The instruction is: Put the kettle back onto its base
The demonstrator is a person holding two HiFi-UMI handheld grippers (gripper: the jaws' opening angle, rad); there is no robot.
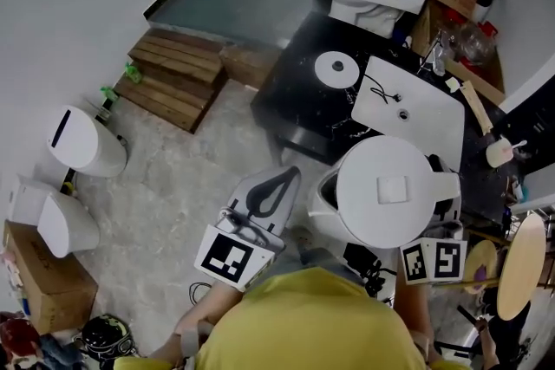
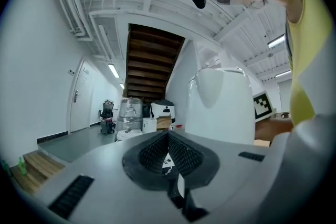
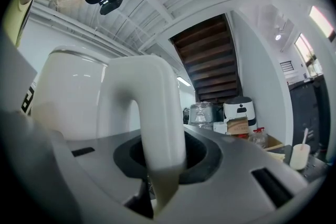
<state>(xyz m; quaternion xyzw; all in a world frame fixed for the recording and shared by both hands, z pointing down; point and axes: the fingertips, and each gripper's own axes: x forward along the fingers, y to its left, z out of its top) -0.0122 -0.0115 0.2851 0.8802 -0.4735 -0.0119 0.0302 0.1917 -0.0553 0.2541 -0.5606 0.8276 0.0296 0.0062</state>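
The white kettle (image 1: 390,186) hangs in the air in front of me, over the near edge of the black table (image 1: 295,91). My right gripper (image 3: 163,165) is shut on the kettle's curved handle (image 3: 152,107); in the head view only its marker cube (image 1: 434,260) shows, below the kettle. Farther back on the table lies the kettle's round white base (image 1: 336,69), bare. My left gripper (image 1: 270,191) floats just left of the kettle, apart from it, jaws shut on nothing. Its own view shows the kettle body (image 2: 220,107) to the right.
A white board (image 1: 416,113) with a cable lies on the table right of the base. Wooden steps (image 1: 173,78) stand on the floor at left, with two white bins (image 1: 82,139) and a cardboard box (image 1: 39,273) nearer. A round wooden disc (image 1: 520,264) is at right.
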